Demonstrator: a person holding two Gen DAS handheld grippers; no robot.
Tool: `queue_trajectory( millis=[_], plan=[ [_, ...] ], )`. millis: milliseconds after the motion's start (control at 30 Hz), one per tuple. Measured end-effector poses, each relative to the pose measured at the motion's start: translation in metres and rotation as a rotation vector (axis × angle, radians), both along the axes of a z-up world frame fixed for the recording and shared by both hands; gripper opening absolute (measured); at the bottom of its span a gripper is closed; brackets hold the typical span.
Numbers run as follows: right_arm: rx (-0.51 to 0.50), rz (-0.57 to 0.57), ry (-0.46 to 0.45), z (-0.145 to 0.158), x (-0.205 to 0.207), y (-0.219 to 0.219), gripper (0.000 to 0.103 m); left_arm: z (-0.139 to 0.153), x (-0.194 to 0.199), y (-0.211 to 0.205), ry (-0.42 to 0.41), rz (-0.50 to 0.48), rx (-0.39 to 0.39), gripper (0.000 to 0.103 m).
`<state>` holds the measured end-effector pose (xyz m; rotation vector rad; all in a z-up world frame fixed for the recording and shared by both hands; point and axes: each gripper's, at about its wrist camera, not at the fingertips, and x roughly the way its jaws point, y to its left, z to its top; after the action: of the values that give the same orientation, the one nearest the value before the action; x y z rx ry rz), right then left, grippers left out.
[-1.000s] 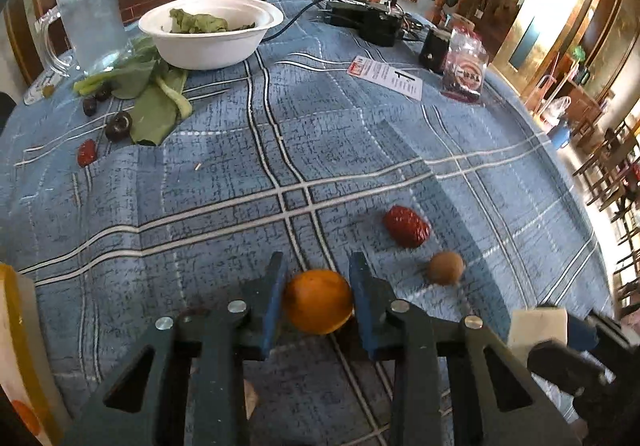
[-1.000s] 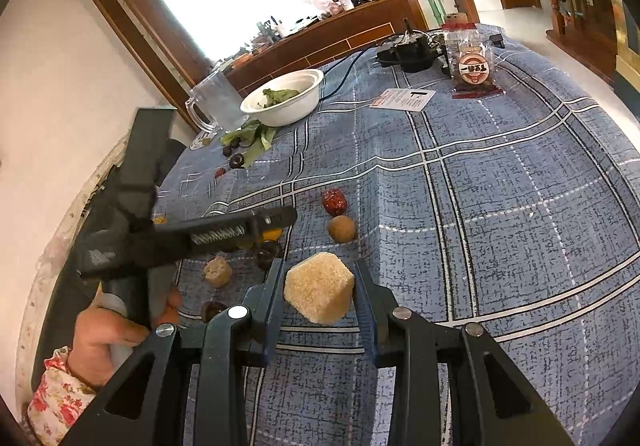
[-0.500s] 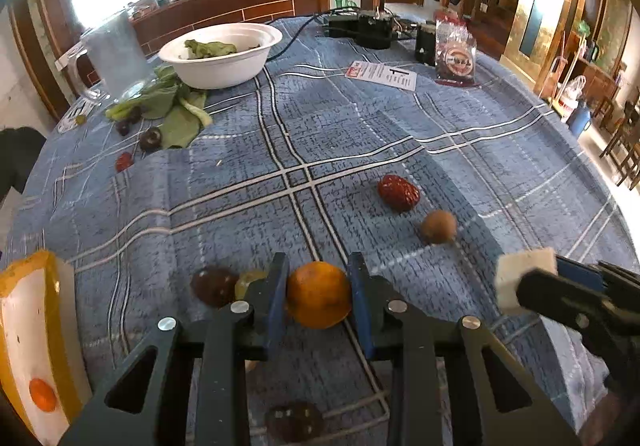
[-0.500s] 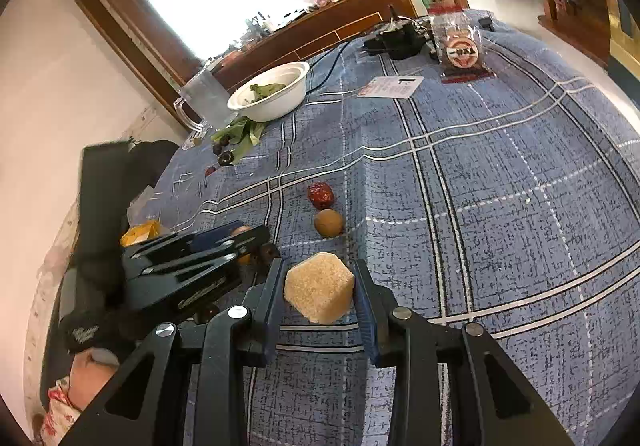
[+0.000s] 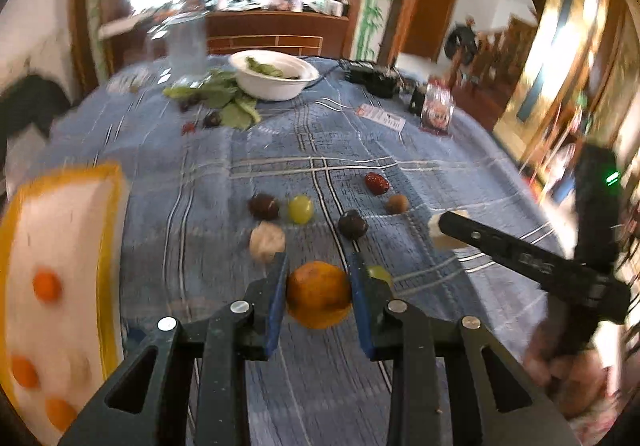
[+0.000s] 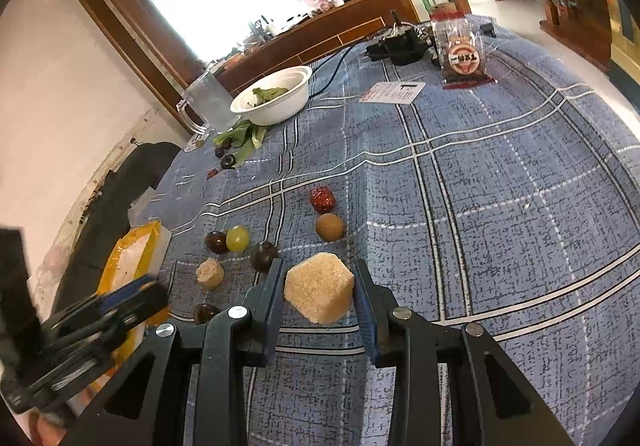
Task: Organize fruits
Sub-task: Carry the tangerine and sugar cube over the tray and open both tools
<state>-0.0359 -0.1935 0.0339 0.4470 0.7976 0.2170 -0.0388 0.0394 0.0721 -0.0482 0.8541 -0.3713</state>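
The orange (image 5: pixel 319 294) sits between the two fingers of my left gripper (image 5: pixel 319 296), which is closed on it and holds it above the blue checked table (image 6: pixel 500 206). My right gripper (image 6: pixel 319 292) is closed on a tan cube (image 6: pixel 319 287), also lifted off the cloth. Under and beyond them the loose fruits lie in a small group: a green grape (image 5: pixel 300 209) touching a dark fruit (image 5: pixel 264 206), a pale lump (image 5: pixel 267 241), another dark fruit (image 5: pixel 352 224), a red date (image 5: pixel 376 183) and a brown round fruit (image 5: pixel 397 203) just beside it. At my left is the yellow-rimmed tray (image 5: pixel 110 230), blurred, with some small orange pieces in it. Far back stands a white bowl (image 6: pixel 276 96) with green leaves.

I judge the step is carrying: both pieces are picked up and not yet put down. The next move probably calls for bringing the orange over the tray and lowering it before I open, so it does not roll.
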Motion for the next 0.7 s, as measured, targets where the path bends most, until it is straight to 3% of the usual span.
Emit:
queue_trajectory(
  millis=[67, 333, 500, 700],
  plan=[
    [-0.027, -0.011, -0.002, -0.001, -0.001, 0.001, 0.034, -0.002, -0.008, 0.02, 0.01, 0.043, -0.062, 0.029],
    [-0.028, -0.034, 0.008, 0.002, -0.011, 0.013, 0.034, -0.015, -0.023, 0.095, 0.032, 0.184, -0.11, 0.029],
    [-0.057, 0.051, 0.001, 0.01, -0.027, 0.057, 0.035, -0.01, -0.031, 0.142, -0.013, 0.269, -0.123, 0.029],
    [-0.084, 0.183, -0.039, 0.037, -0.03, 0.127, 0.035, -0.012, -0.04, 0.203, -0.025, 0.392, -0.223, 0.029]
  ],
)
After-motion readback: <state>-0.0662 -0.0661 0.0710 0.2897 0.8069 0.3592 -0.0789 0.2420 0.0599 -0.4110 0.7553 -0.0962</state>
